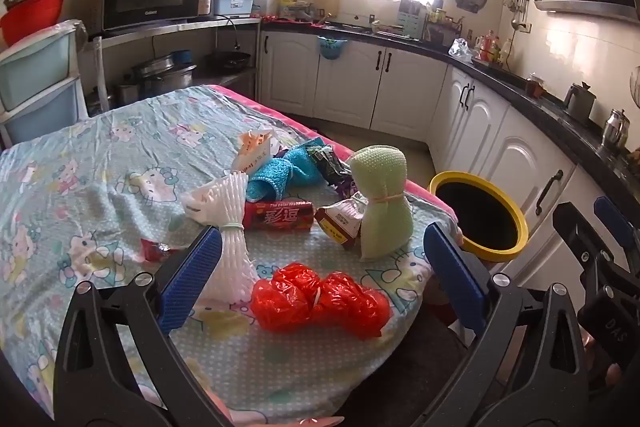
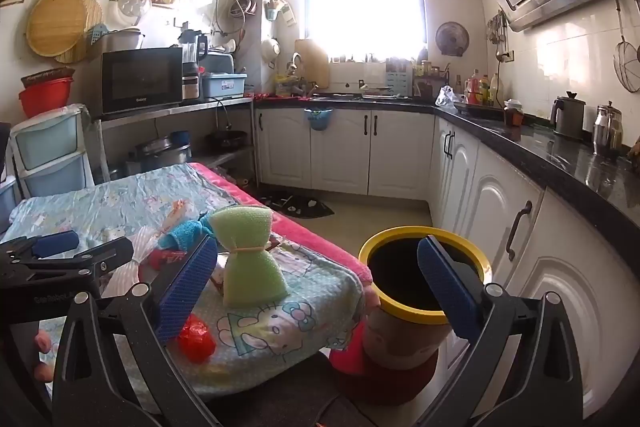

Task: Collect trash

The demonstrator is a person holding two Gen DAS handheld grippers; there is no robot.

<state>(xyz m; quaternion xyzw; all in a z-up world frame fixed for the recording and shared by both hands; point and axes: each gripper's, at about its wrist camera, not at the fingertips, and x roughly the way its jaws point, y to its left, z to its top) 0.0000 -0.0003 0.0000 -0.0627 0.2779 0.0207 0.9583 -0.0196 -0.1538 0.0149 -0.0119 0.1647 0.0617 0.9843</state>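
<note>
With both pairs spread wide and empty, the sensible move is to lower the left tongs (image 1: 322, 269) straight over the crumpled red plastic bag (image 1: 320, 301), pinching its knotted middle. That bag lies on the cartoon-print cloth of the worktop (image 1: 100, 163) just ahead, between the blue pads; the yellow-rimmed round bin (image 2: 424, 277) stands beside the worktop's edge under the right tongs (image 2: 320, 287).

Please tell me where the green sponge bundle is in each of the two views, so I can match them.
Left wrist view: green sponge bundle right of centre, standing on the table behind the red bag.
Right wrist view: bundle left of centre, near the table's edge.
Shared landmark: the yellow-rimmed bin, to its right in both.
</note>
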